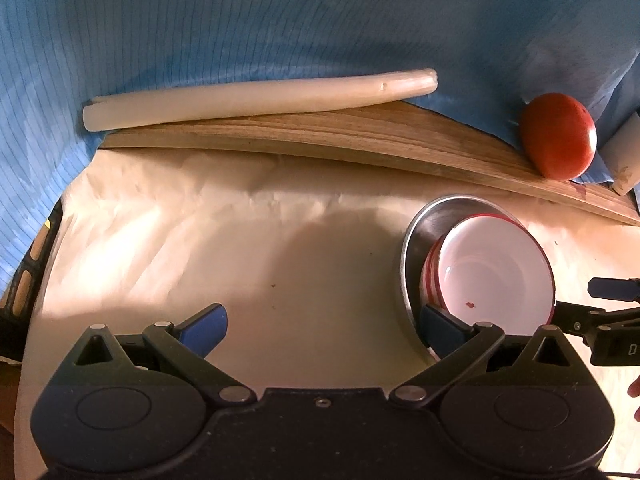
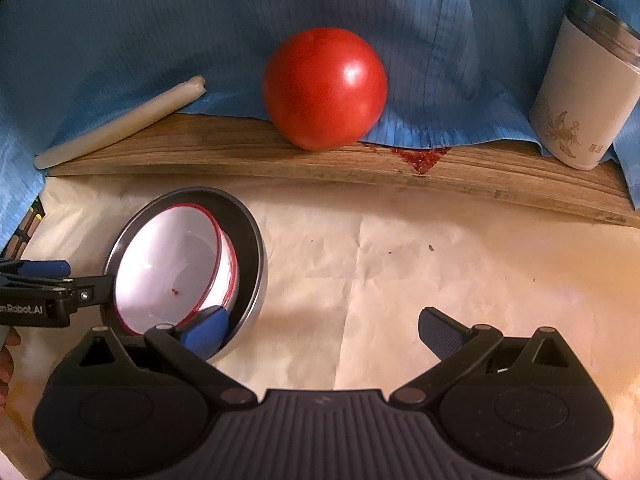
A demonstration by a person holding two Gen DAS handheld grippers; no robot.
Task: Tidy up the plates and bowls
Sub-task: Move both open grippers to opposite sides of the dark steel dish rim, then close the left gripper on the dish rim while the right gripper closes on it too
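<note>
A white bowl with a red rim [image 1: 496, 268] sits tilted inside a steel bowl [image 1: 416, 240] on the pale paper-covered table; both also show in the right wrist view, the white bowl [image 2: 172, 268] inside the steel bowl [image 2: 252, 240]. My left gripper [image 1: 324, 328] is open and empty, its right finger beside the bowls' near edge. My right gripper [image 2: 324, 330] is open and empty, its left finger at the bowls' near edge. Each gripper shows in the other's view, the right one [image 1: 600, 312] and the left one [image 2: 48, 288], flanking the bowls.
A red tomato [image 2: 324, 88] rests on a wooden board [image 2: 280, 156] at the back, with a white candle-like stick [image 1: 256, 96] to its left and a white tumbler [image 2: 580, 92] to its right. Blue cloth [image 2: 200, 20] drapes behind. A red smear [image 2: 420, 160] marks the board.
</note>
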